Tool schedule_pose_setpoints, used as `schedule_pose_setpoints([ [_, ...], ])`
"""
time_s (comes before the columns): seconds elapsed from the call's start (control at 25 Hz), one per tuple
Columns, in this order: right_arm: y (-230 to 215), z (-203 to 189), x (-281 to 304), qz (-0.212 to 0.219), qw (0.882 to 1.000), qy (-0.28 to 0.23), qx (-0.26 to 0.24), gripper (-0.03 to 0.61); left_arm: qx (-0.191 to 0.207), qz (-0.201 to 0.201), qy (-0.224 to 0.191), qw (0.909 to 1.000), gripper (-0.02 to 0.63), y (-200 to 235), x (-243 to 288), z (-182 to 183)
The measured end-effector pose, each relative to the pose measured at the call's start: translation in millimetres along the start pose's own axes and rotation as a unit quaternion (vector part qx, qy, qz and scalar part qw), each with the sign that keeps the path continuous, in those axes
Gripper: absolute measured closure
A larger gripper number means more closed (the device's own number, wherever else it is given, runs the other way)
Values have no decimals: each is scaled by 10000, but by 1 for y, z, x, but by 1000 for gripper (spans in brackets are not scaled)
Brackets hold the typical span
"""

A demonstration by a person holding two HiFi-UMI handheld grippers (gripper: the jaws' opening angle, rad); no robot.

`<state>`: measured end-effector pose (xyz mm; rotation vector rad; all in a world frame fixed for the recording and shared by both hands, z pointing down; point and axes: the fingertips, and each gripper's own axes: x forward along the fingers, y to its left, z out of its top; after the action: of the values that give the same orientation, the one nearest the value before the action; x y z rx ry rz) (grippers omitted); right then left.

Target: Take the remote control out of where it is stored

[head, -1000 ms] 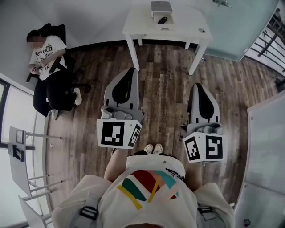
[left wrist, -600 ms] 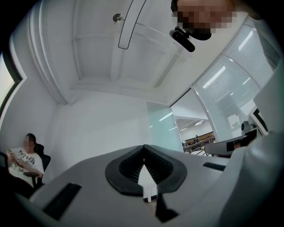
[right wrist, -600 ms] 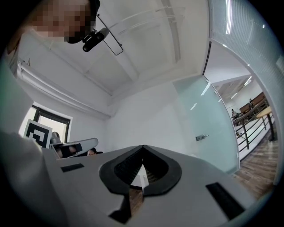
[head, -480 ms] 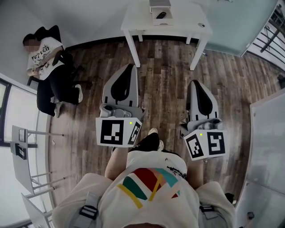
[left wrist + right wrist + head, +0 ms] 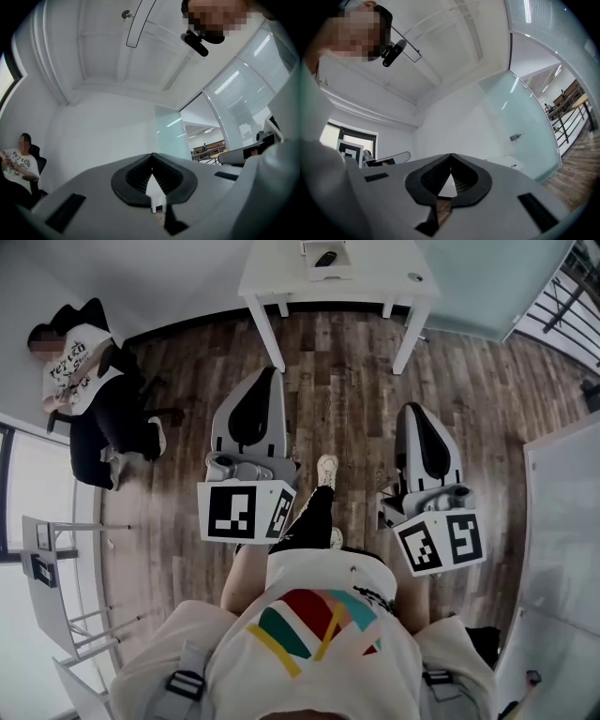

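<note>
- Remote (image 5: 325,258): in a tray (image 5: 345,274) on the far table (image 5: 272,277), well apart from both grippers.
- Left hand-held gripper (image 5: 268,381) and right hand-held gripper (image 5: 412,414): closed, empty.
- Remote judged light, rigid, smooth; grip across its long sides.

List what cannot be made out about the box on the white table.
Box: head view, far part cut off by the top edge.
Dark item inside it: head view, too small to call a remote.
Small round thing on the table: head view, too small to name.

surface: white table (image 5: 272,273) | on it: tray (image 5: 343,274) holding dark remote control (image 5: 326,258); small round object (image 5: 413,277)
</note>
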<state>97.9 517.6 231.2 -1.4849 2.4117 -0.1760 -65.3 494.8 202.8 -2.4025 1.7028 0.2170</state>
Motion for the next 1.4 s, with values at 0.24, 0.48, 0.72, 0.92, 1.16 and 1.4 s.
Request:
schedule_pose_setpoints([
  [0.24,-25,-2,39,-79,9996,77,-272,577,-71,-101,-40,9999,606,8,47,-17],
  [0.48,-54,-17,108,-96,9991,249,-343,577,-129,6,-4,9999,606,40,105,-45],
  [0.72,-69,-13,185,28,9989,281,-377,577,-102,109,-72,9999,606,78,169,-46],
  [0.92,-80,-22,241,103,9983,379,-432,577,-154,164,-44,9997,606,109,218,-60],
  [1.16,-109,-22,298,-132,9983,355,-449,577,-231,5,0,9997,606,137,285,-76],
  [1.4,-136,-23,327,-425,9970,427,-480,577,-416,-183,50,9990,606,148,329,-93],
])
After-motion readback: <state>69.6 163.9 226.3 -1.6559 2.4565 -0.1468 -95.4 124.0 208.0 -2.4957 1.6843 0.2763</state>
